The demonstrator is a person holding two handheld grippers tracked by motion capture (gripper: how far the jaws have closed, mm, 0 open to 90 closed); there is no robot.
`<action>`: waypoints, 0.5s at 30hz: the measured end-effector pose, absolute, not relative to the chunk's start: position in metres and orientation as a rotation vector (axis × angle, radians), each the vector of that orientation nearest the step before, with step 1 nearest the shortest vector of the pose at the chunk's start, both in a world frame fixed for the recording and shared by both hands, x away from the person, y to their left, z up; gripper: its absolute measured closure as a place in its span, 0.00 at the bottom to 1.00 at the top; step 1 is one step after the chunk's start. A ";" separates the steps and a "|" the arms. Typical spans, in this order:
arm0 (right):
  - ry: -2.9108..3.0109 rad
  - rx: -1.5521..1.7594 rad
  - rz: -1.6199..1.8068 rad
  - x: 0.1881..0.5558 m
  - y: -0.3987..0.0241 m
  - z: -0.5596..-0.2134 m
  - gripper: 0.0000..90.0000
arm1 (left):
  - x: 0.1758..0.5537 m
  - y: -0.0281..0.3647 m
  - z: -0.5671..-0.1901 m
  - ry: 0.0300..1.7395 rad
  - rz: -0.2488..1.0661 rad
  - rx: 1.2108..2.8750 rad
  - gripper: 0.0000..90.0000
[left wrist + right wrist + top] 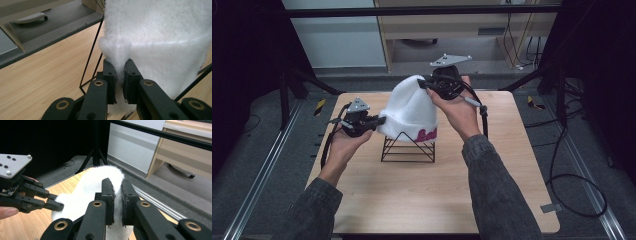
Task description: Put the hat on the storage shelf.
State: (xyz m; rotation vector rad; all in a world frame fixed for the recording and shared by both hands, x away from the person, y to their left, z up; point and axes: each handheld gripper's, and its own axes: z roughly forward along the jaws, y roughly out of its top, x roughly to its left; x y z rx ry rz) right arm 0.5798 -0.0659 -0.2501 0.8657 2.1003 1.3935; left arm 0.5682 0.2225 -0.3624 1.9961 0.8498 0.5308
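A white fluffy hat (409, 107) with pink lettering on its brim sits over a black wire stand (408, 147) in the middle of the wooden table (422, 195). My left gripper (379, 120) is at the hat's left side, shut on a fold of the brim; in the left gripper view its pads (110, 75) pinch the white fabric (160, 37) beside a stand wire (93, 57). My right gripper (421, 84) is higher, shut on the crown of the hat. The right gripper view has those jaws (117, 195) closed over the hat (82, 192), with the left gripper (58, 206) beyond.
Black cables (572, 185) lie on the floor to the right of the table. A light wooden desk (462, 25) stands behind it. Black frame legs (302, 80) flank both far corners. Yellow-black tape marks (319, 106) lie on the floor.
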 end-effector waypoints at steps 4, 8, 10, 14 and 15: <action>2.110 0.873 1.374 0.582 -0.065 -0.255 0.93 | 0.571 0.223 -0.368 0.871 0.513 1.999 0.91; 2.111 0.880 1.368 0.583 -0.065 -0.256 0.93 | 0.568 0.224 -0.367 0.868 0.523 2.001 0.91; 2.120 0.872 1.368 0.580 -0.064 -0.257 0.93 | 0.567 0.226 -0.368 0.864 0.519 1.997 0.91; 2.132 0.849 1.372 0.576 -0.062 -0.258 0.93 | 0.561 0.229 -0.373 0.847 0.511 2.001 0.91; 2.137 0.841 1.368 0.574 -0.061 -0.258 0.93 | 0.560 0.230 -0.374 0.842 0.511 2.001 0.91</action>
